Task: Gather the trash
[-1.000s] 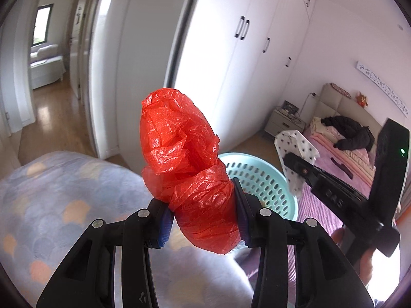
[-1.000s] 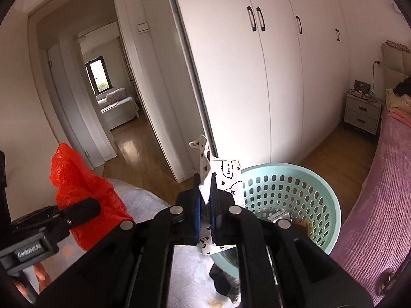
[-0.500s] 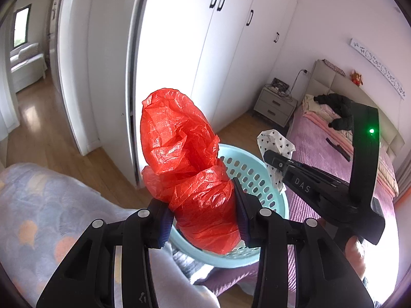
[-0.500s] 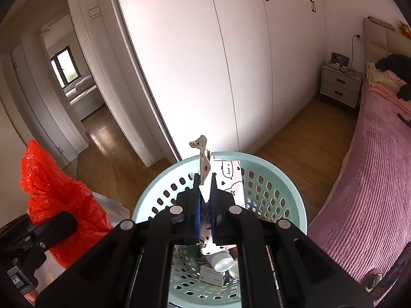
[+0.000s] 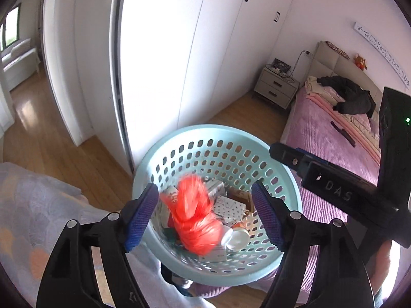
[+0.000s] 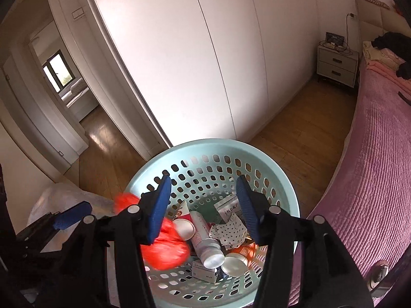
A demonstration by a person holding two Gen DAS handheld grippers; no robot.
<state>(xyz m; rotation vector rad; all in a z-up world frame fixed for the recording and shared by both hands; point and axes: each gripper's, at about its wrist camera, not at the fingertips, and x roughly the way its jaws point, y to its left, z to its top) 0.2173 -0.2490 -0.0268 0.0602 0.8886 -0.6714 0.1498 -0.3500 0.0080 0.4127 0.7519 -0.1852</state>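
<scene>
A pale turquoise perforated basket (image 5: 221, 138) (image 6: 210, 148) stands right below both grippers. My left gripper (image 5: 205, 215) has its jaws opening, and the crumpled red plastic bag (image 5: 195, 220) (image 6: 164, 249) drops blurred between them into the basket, free of the pads. My right gripper (image 6: 204, 206) also has its jaws opening, with nothing pressed between the pads. The white heart-print paper (image 6: 228, 231) (image 5: 228, 209) lies in the basket among a white tube (image 6: 205, 238), small boxes and a round lid (image 6: 233, 259). In the left wrist view the right gripper (image 5: 290, 157) reaches over the basket rim.
White wardrobe doors (image 6: 205, 51) rise behind the basket. A bed with a purple cover (image 6: 372, 179) runs along the right, dark clothes at its head, a nightstand (image 6: 336, 64) beyond. A patterned grey blanket (image 5: 30, 218) lies at the left. An open doorway (image 6: 66, 87) shows another room.
Both grippers came over the basket and tilted down into it. Both jaws spread: the red bag left the left pads and falls, the heart-print paper left the right pads and lies in the basket.
</scene>
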